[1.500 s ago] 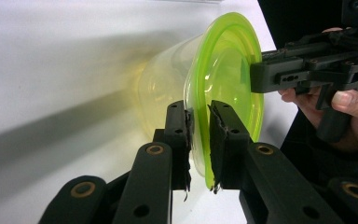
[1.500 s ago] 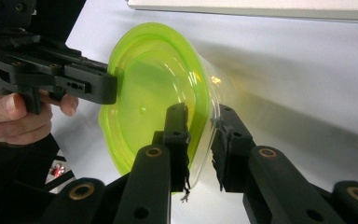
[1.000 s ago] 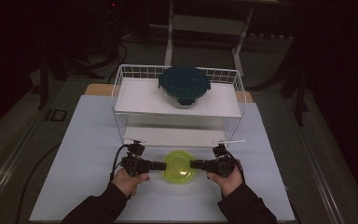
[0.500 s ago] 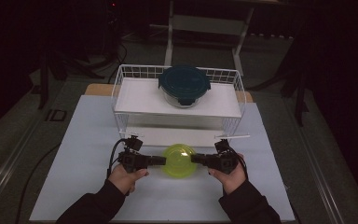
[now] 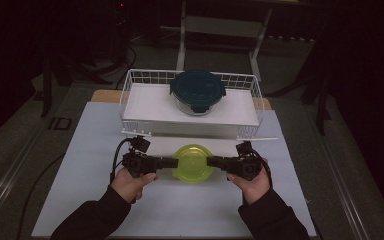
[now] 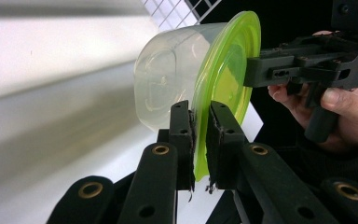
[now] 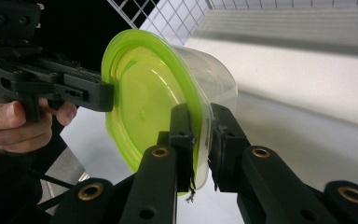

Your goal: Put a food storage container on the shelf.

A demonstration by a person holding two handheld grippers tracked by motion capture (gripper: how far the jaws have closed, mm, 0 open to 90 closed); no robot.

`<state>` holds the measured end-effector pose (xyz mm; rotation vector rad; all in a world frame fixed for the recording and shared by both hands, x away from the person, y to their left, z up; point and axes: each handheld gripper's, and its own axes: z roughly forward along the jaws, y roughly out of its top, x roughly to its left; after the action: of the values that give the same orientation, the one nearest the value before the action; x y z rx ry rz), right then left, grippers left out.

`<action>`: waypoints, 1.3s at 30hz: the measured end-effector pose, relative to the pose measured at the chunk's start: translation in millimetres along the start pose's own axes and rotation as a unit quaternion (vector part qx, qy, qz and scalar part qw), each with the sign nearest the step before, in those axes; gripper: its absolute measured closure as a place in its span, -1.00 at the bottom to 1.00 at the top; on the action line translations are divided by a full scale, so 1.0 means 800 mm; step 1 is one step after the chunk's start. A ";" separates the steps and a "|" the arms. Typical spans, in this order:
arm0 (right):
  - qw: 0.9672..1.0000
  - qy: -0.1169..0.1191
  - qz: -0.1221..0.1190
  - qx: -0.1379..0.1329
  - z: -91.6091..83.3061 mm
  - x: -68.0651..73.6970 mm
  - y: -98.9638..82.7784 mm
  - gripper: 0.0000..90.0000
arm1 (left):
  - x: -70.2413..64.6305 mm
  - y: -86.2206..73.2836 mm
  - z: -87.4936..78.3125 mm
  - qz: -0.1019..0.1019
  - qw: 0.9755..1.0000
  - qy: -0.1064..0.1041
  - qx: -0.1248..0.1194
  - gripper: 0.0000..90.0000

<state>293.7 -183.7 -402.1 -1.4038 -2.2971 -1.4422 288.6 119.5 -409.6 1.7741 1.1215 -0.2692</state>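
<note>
The left gripper (image 5: 167, 163) has its jaws nearly closed, pinching the lime rim of the green-lidded container (image 5: 193, 162); in the left gripper view the lid's edge (image 6: 200, 154) sits squeezed between the two black pads. The right gripper (image 5: 214, 161) clamps the opposite rim in the same way, its jaws almost together on the lid's edge (image 7: 204, 140). Between them the clear tub hangs level, lid upward, clear of the white mat (image 5: 80, 200), near the middle of the table and a little toward the person's edge. Each gripper is held in one hand, the forearms in dark sleeves coming in from the near edge. Beyond the tub, along the far edge of the mat, stands a white wire basket (image 5: 130, 87) with a blue-lidded glass container (image 5: 197, 90) resting inside it. The step in hand looks like a two-handed lift and carry toward the basket. The next move likely calls for both hands rising evenly, clearing the near wire wall, then setting the tub beside the blue-lidded one
</note>
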 end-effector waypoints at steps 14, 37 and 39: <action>1.000 -0.001 -0.012 -0.028 -0.019 0.024 0.041 0.79 | -0.022 0.038 -0.030 0.024 0.999 0.002 -0.029 0.81; 0.996 -0.007 -0.039 -0.078 -0.051 0.051 0.118 0.79 | -0.054 0.117 -0.066 0.066 0.996 0.001 -0.063 0.81; 0.996 -0.007 -0.040 -0.082 -0.054 0.052 0.124 0.79 | -0.057 0.125 -0.068 0.070 0.996 0.002 -0.063 0.81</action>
<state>326.6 -175.5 -290.8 -1.3790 -2.3146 -1.6843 326.2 129.2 -293.4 1.7317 0.9900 -0.1083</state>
